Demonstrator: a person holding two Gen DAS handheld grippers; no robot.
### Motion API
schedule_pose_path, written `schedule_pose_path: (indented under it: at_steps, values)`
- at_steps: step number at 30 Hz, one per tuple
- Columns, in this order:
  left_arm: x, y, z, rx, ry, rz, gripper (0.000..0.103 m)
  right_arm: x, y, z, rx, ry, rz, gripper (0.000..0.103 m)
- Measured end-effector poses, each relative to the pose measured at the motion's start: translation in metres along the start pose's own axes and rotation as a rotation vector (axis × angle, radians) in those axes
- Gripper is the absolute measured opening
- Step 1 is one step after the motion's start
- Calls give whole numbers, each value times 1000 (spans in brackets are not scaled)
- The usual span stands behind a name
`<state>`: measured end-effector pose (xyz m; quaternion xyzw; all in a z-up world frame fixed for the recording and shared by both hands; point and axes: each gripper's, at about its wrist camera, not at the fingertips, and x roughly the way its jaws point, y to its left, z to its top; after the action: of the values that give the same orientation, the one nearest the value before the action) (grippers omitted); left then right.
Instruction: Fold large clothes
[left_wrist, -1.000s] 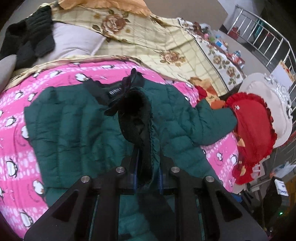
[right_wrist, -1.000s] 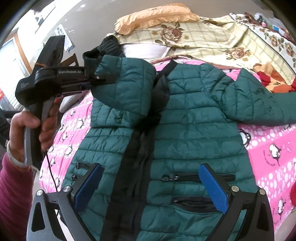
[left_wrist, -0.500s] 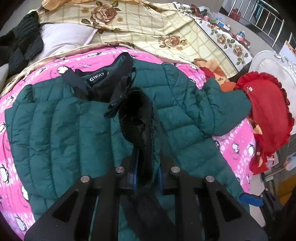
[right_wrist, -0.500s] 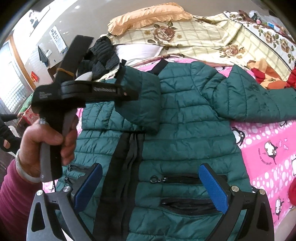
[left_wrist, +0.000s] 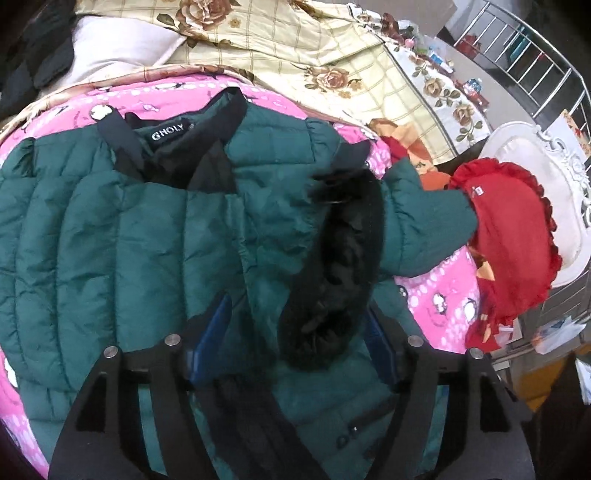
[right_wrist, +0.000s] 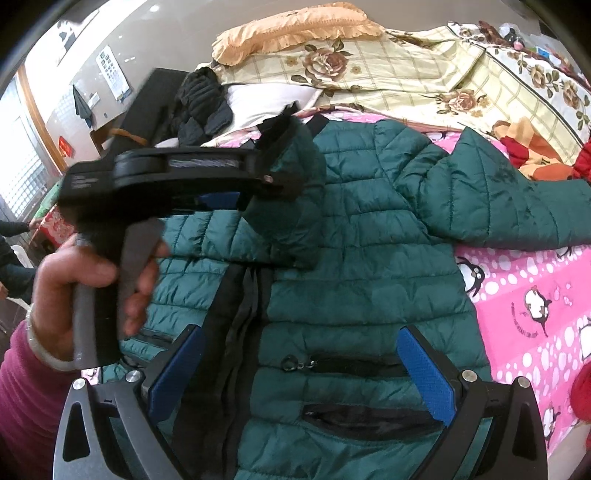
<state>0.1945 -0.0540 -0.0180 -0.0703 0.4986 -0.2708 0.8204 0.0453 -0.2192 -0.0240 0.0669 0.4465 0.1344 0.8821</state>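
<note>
Blue pads of my left claw (left_wrist: 299, 332) have just been opening and now stand apart, the black-lined sleeve cuff (left_wrist: 332, 266) loose between them. My right claw (right_wrist: 303, 369) gapes wide, empty, over the jacket's (right_wrist: 369, 236) hem. That green jacket lies spread on the pink bed cover (right_wrist: 535, 295).

We see a bed under a pink penguin sheet (right_wrist: 535, 295). On it the green jacket (right_wrist: 369, 240) lies spread at centre frame. A floral quilt (right_wrist: 424, 74) lies at the upper right.
</note>
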Motion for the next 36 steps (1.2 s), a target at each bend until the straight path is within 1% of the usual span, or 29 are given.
schedule_pose_path:
  at_steps: [2, 4, 7, 8, 10, 12, 14, 17, 19, 21, 24, 28, 30, 32, 33, 35, 36]
  values:
    - [-13, 1, -2, 17, -20, 6, 70, 2, -2, 5, -9, -2, -5, 103]
    - [-29, 6, -6, 30, -46, 38, 70, 7, -9, 15, -2, -2, -8, 103]
    - [-49, 16, -13, 74, -85, 119, 70, 12, -20, 28, 24, 3, 0, 103]
    - [-53, 20, -15, 74, -93, 129, 70, 12, -22, 32, 31, -3, 1, 103]
    - [-60, 32, -18, 50, -99, 127, 70, 14, -24, 39, 34, -18, 11, 103]
    - [-65, 46, -23, 22, -102, 129, 70, 21, -24, 45, 26, -17, 47, 103]
    - [-70, 57, -29, 17, -104, 160, 70, 30, -26, 49, 21, -12, 71, 103]
    - [-78, 72, -42, 17, -108, 219, 70, 50, -38, 55, 41, 5, 70, 103]
    - [-83, 83, -55, 11, -106, 235, 70, 62, -51, 58, 76, 38, 55, 103]
    - [-87, 93, -68, 4, -100, 248, 70, 66, -65, 60, 123, 41, 34, 103]
    - [-88, 117, -87, -35, -86, 294, 70, 69, -79, 67, 172, 22, 41, 103]
    - [-82, 143, -97, -107, -56, 328, 70, 88, -81, 80, 169, 45, 40, 102]
    - [-77, 151, -99, -129, -53, 369, 70, 105, -69, 86, 100, 88, 36, 93]
    - [-72, 159, -101, -139, -49, 410, 70, 119, -56, 89, 30, 119, 2, 61]
    - [-68, 161, -100, -141, -47, 421, 70, 126, -49, 91, -14, 127, -39, 55]
    - [-60, 165, -97, -144, -49, 455, 70, 130, -39, 93, -68, 106, -62, 31]
    - [-57, 167, -95, -150, -56, 471, 70, 128, -31, 96, -105, 75, -87, 28]
